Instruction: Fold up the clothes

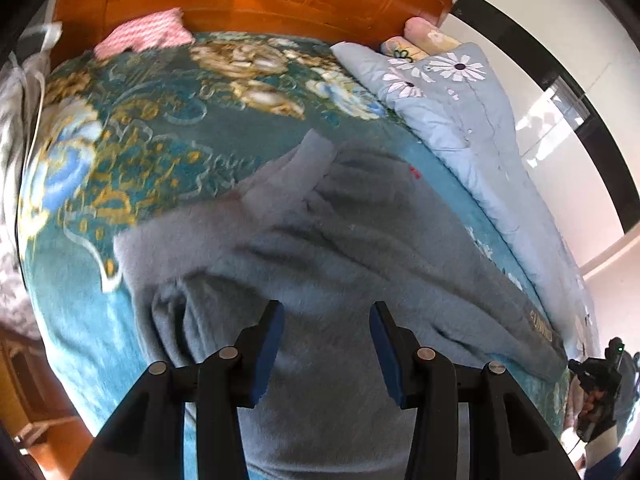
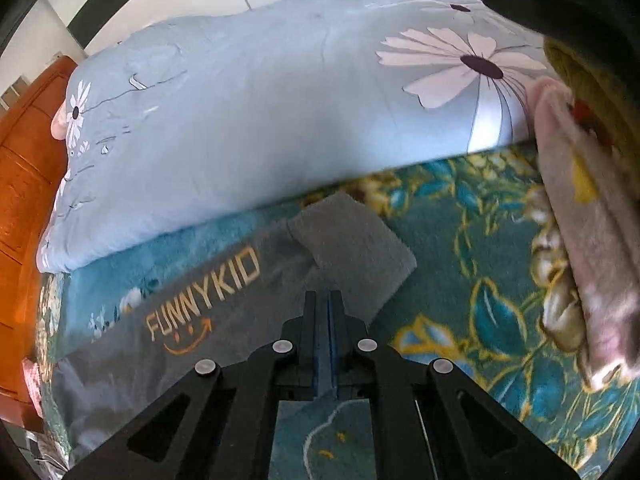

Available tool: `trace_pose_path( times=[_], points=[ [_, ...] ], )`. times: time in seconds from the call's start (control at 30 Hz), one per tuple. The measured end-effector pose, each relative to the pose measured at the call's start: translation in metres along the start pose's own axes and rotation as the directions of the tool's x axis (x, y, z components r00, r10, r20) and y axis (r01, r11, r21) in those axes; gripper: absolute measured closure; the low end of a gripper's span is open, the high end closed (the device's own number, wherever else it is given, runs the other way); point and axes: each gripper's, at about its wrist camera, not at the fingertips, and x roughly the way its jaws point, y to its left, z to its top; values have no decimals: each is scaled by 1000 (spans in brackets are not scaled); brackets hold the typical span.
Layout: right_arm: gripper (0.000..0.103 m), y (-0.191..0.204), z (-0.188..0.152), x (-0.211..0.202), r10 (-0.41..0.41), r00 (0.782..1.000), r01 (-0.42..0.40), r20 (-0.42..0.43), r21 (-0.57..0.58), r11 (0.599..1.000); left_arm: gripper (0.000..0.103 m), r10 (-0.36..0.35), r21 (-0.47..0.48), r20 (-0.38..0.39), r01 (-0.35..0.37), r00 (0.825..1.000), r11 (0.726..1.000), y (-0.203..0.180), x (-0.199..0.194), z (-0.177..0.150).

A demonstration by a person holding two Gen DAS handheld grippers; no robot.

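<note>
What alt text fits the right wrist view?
The shut right gripper hangs over the cuff end of a grey garment lettered FUNNYKID, lying on a teal floral blanket. A pale blue daisy-print quilt lies behind.

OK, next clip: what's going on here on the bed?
A person with a hand-held gripper in each hand is folding a grey sweatshirt on a teal floral blanket. The left hand-held gripper hovers open over the crumpled body. The right hand-held gripper is shut near the cuff end of a sleeve; whether it pinches fabric is unclear.
</note>
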Motion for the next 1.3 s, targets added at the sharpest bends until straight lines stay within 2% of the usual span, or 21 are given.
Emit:
trace_pose_path(
  times=[0.13,0.2,0.23,0.27,0.3,0.33,0.43,0.63,0.8,0.87,0.9,0.97,1.07,1.13,1.2,1.3],
  points=[
    [97,26,-6,-15,-24,999,27,31,-111,993,50,25,38,31,-26,999,999,-3,4,40],
    [95,43,-8,-28,-11,998,22,65,-167,986,49,34,48,39,-36,999,998,-3,11,62],
    [89,50,-10,-35,-3,997,19,82,-193,981,49,35,48,36,-37,999,998,-2,18,74],
    [79,58,-11,-41,22,996,-3,90,-211,977,48,35,46,30,-36,999,998,-1,26,87],
    [74,63,-13,-46,45,995,-23,95,-221,975,47,30,40,22,-31,999,999,1,33,98],
    [70,67,-14,-50,63,993,-38,100,-229,973,46,15,23,-4,-15,1000,1000,6,47,109],
    [69,74,-18,-55,78,992,-51,102,-246,968,46,-28,-42,-66,25,997,999,22,79,131],
    [69,63,-25,-48,48,996,-29,80,-226,974,46,-120,-151,-131,100,984,984,45,122,147],
    [69,52,-26,-38,36,998,-25,55,-187,982,48,-231,-183,-193,196,954,963,49,139,147],
    [69,52,-27,-36,35,998,-25,50,-191,981,58,-264,-186,-202,227,943,956,50,140,145],
    [69,52,-28,-35,35,998,-25,46,-194,981,74,-271,-180,-194,237,943,955,50,138,143],
    [69,53,-29,-32,35,999,-27,37,-196,980,79,-282,-167,-161,256,946,952,49,131,140],
    [69,54,-30,-26,41,999,-36,24,-191,981,87,-257,-111,-120,245,959,963,37,121,139],
    [69,55,-29,-24,46,999,-40,25,-190,981,90,-212,-71,-89,206,973,976,27,115,142],
    [69,54,-26,-25,45,998,-36,39,-194,980,90,-158,-40,-44,156,986,987,23,109,148],
    [69,46,-19,-28,31,998,-19,61,-184,983,91,-28,-55,-12,27,1000,998,34,114,163]
  ],
)
